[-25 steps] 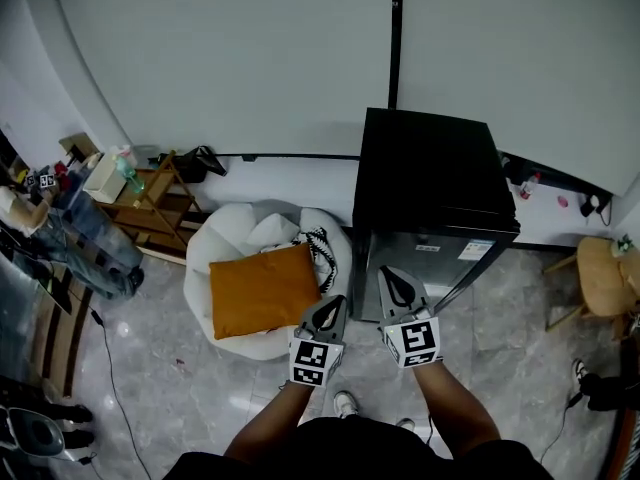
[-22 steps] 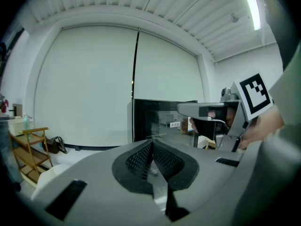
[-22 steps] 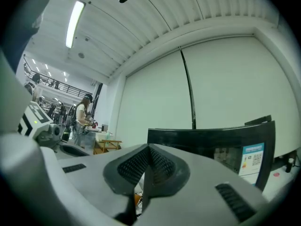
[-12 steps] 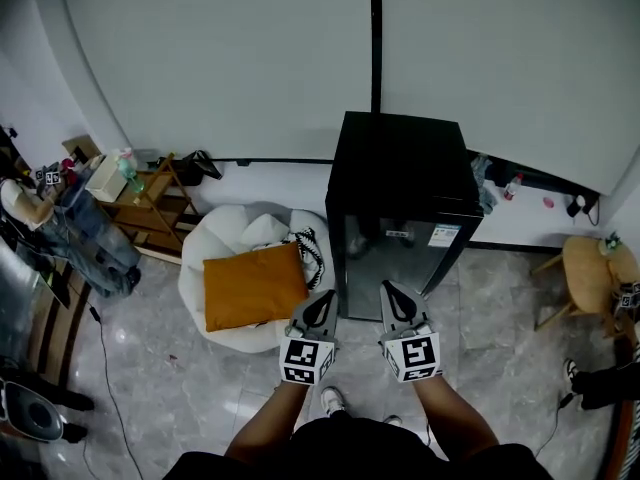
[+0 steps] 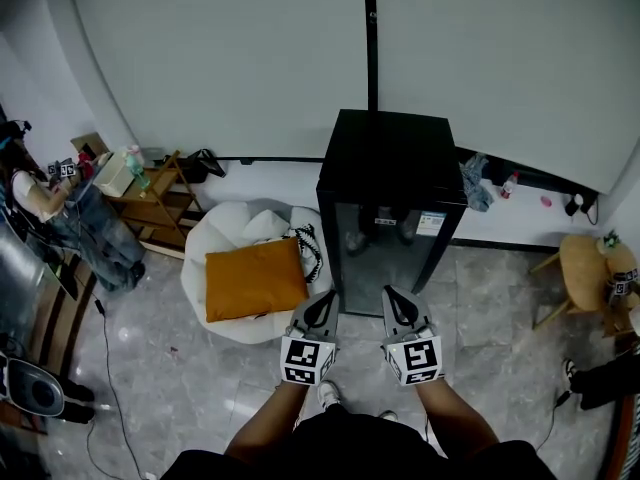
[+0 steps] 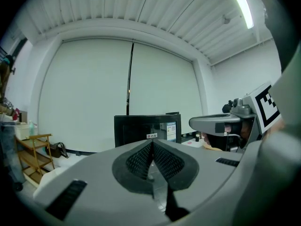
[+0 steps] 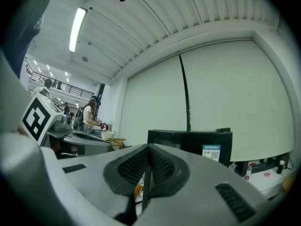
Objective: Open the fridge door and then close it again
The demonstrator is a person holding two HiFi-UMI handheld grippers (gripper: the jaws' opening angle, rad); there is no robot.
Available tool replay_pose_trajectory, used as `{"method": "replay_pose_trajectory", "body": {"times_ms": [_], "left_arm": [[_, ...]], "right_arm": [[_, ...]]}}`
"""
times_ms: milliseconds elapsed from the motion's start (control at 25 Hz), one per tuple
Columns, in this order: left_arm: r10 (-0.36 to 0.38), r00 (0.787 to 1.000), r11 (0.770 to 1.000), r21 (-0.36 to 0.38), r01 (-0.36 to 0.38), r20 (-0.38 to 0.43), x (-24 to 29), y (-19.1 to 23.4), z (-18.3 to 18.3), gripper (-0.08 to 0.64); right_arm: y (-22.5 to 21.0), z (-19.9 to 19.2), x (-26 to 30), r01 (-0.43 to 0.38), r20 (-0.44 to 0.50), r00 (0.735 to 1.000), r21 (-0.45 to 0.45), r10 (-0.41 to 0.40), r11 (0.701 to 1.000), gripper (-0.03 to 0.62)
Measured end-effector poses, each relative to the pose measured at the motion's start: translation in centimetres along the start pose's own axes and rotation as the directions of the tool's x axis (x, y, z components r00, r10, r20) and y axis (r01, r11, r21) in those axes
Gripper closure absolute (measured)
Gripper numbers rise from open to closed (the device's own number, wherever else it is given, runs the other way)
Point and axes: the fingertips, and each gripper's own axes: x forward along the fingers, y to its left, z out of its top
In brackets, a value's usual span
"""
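Note:
A small black fridge [image 5: 390, 183] stands against the white wall, its dark glossy door [image 5: 385, 258] closed and facing me; it also shows as the fridge [image 6: 146, 128] in the left gripper view and the fridge [image 7: 197, 142] in the right gripper view. My left gripper [image 5: 322, 306] and right gripper [image 5: 397, 302] are held side by side in front of the door, a short way off it. Both are shut with nothing between the jaws. The left gripper [image 6: 152, 142] and right gripper [image 7: 148, 149] point about level at the fridge.
A white beanbag [image 5: 240, 238] with an orange cushion [image 5: 255, 280] lies left of the fridge. A wooden rack [image 5: 150, 203] and a person [image 5: 60, 218] are at far left. A round wooden stool [image 5: 585, 268] stands at right. Cables run over the grey tiled floor [image 5: 180, 378].
The fridge has shifted left and toward the centre of the head view as I face it more squarely. Both grippers stay shut and side by side in front of it.

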Motion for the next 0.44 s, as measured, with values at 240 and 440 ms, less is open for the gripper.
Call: {"method": "replay_pose_trajectory", "body": {"times_ms": [240, 440], "left_arm": [[0.003, 1.0, 1.0, 0.004, -0.003, 0.002, -1.0, -1.5, 0.1, 0.538], [0.005, 1.0, 1.0, 0.001, -0.005, 0.0, -1.5, -2.2, -0.2, 0.538]], "right_arm": [[0.1, -0.1, -1.8, -0.007, -0.002, 1.0, -0.003, 0.007, 1.0, 0.575], [0.2, -0.2, -2.7, -0.008, -0.003, 1.0, -0.002, 0.008, 1.0, 0.575]]}}
